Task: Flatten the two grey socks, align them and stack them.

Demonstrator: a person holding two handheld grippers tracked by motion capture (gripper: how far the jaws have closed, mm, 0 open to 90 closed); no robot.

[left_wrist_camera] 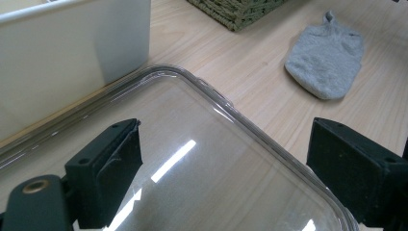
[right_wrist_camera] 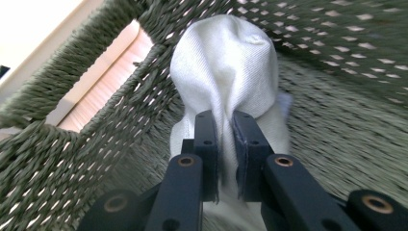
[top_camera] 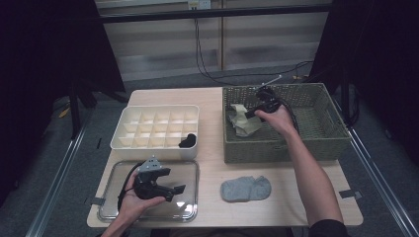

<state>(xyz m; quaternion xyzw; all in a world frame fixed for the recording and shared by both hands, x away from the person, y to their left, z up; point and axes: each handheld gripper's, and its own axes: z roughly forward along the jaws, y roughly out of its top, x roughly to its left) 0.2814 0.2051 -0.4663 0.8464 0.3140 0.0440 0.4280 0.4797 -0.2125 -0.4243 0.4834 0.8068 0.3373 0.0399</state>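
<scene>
1. Right of centre in the high view, inside the woven basket (top_camera: 326, 123), lies a pale cloth item, apparently a white sock (top_camera: 243, 120), bunched against the basket's left wall.
2. Seen along the right gripper view, the same white sock (right_wrist_camera: 226, 62) rises in a rounded hump at top centre of the frame, with a fold of its fabric drawn down between the two black jaws.
3. The right gripper (right_wrist_camera: 225, 144) is clamped narrowly on that fold, its jaws nearly together with only the cloth between them; in the high view the right gripper (top_camera: 252, 114) sits at the sock's right edge, held by the person's right hand (top_camera: 276, 118).
4. The basket's green weave (right_wrist_camera: 72, 144) fills the left and right of the right gripper view, close around the sock.
5. Lower left in the high view, the left gripper (top_camera: 179, 189) rests in the person's left hand (top_camera: 136, 200) over a clear plastic lid (top_camera: 190, 210).
6. Its jaws stand wide apart and hold nothing; in the left gripper view the left gripper (left_wrist_camera: 226, 159) frames the lid's curved rim (left_wrist_camera: 250, 130).
7. A grey sock (top_camera: 245, 188) lies on the wooden table (top_camera: 207, 98) below the basket, at upper right in the left gripper view (left_wrist_camera: 327, 60).
8. A white compartment organiser (top_camera: 158, 123) stands above the lid, with a dark item (top_camera: 188, 140) in its lower right cell.
</scene>
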